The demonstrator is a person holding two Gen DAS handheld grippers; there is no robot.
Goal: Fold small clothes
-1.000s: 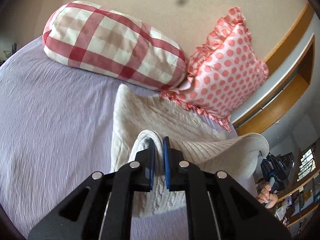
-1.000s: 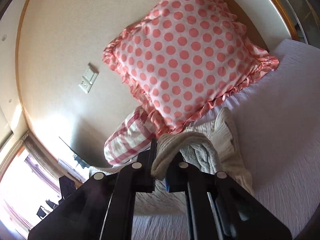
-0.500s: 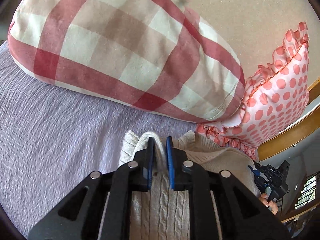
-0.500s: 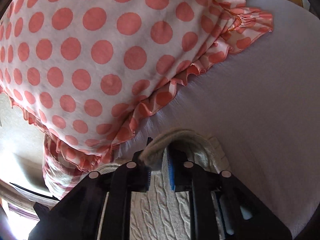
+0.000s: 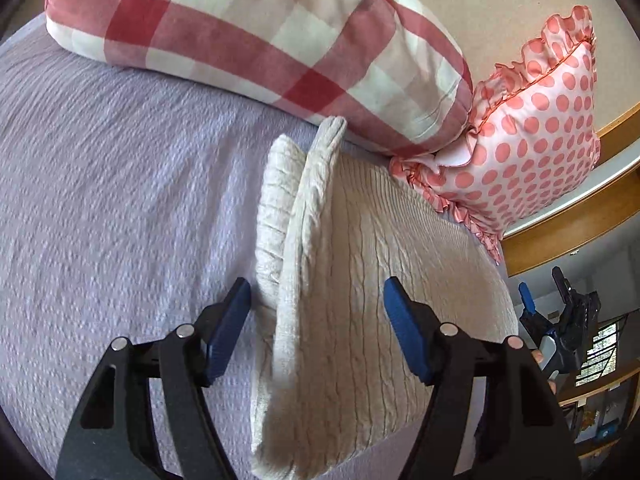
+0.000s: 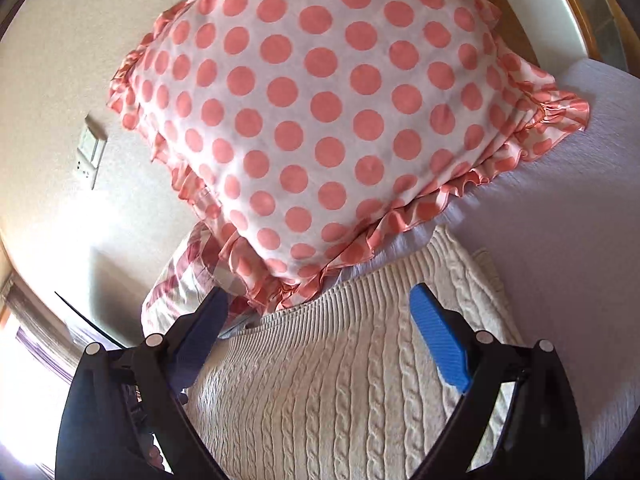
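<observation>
left gripper (image 5: 316,320): my jaws are spread wide, nothing pinched. The blue pads (image 5: 226,330) sit either side of the sweater's near left edge, and I can't tell whether either one touches the knit.

right gripper (image 6: 316,340): same deal, jaws released and wide apart, hanging over the ribbed end of the sweater. The right pad (image 6: 440,344) is bright blue in the light, the left one is in shadow.

sweater (image 5: 380,280): cream cable knit, lying folded on the bed right below me. Through my left camera there's a thick doubled layer running along its left side, with one flap edge standing up a bit like a ridge. The far ribbed end sits just short of the pillows. From the right camera it fills the lower middle, cables running toward me, ribbing at the far end.

bed (image 5: 100,200): lilac crinkly cover, sweater resting flat on it.

checked pillow (image 5: 248,28): red and white, lying along the head of the bed, the sweater's far left corner just beside it.

polka dot pillow (image 6: 328,112): pink dots with a frilly edge, propped against the wall, its frill just past the sweater's ribbed end.

wall switch (image 6: 90,152): on the beige wall, left of the dotted pillow.

also: my right gripper shows at the right edge of the left view, jaws parted there too.
</observation>
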